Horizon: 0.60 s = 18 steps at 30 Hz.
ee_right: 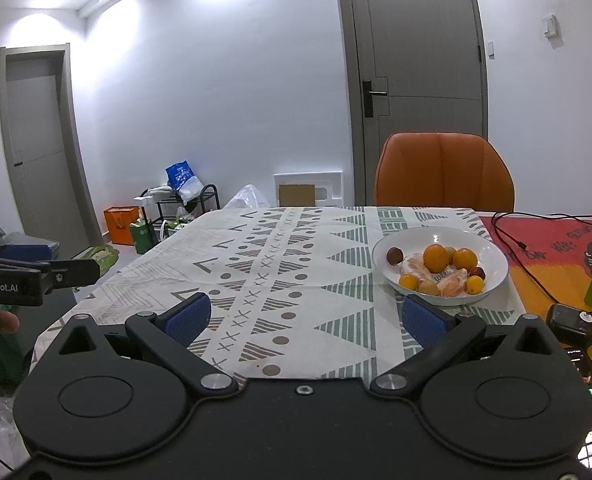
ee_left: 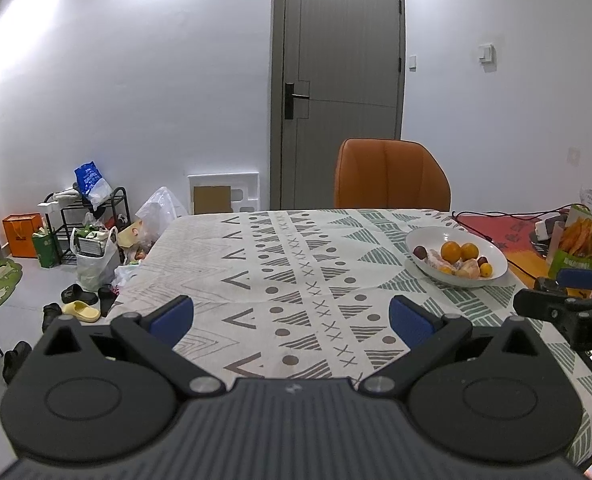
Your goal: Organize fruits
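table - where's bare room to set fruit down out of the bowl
The patterned tablecloth is bare from the white bowl across to its left edge, and between both open grippers: left gripper, right gripper. Crowded: right of the bowl, with black cables, a snack bag and a small black device.

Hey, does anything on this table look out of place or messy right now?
Mostly tidy: all the fruit sits inside the white oval bowl, none loose on the patterned tablecloth. One oddity: a black cable trails across the red mat just right of the bowl, where it might snag.
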### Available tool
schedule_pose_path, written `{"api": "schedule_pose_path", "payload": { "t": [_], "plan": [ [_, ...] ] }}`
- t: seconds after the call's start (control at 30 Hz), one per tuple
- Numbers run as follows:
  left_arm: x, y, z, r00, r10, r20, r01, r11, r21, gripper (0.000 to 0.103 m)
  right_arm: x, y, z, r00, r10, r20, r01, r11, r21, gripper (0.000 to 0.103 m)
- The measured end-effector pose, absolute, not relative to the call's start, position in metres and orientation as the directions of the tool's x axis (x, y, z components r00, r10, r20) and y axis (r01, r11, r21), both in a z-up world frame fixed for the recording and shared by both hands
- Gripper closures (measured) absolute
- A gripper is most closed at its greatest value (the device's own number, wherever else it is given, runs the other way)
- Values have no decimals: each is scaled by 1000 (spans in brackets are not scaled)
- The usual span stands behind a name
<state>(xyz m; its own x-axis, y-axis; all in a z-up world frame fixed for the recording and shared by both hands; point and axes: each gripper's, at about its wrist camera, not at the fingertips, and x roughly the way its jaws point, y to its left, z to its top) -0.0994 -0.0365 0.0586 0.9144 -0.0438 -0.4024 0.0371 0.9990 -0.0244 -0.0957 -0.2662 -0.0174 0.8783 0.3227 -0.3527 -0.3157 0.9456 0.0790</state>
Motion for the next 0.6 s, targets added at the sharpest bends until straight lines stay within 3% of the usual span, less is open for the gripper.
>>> {"api": "schedule_pose_path", "payload": {
  "t": [0.6],
  "plan": [
    [-101, -40, 56, 918, -40, -395, 41, 999, -7, 0, -96, -266, -20, 877, 325, -354, -319, 945, 77, 0]
  ]
}}
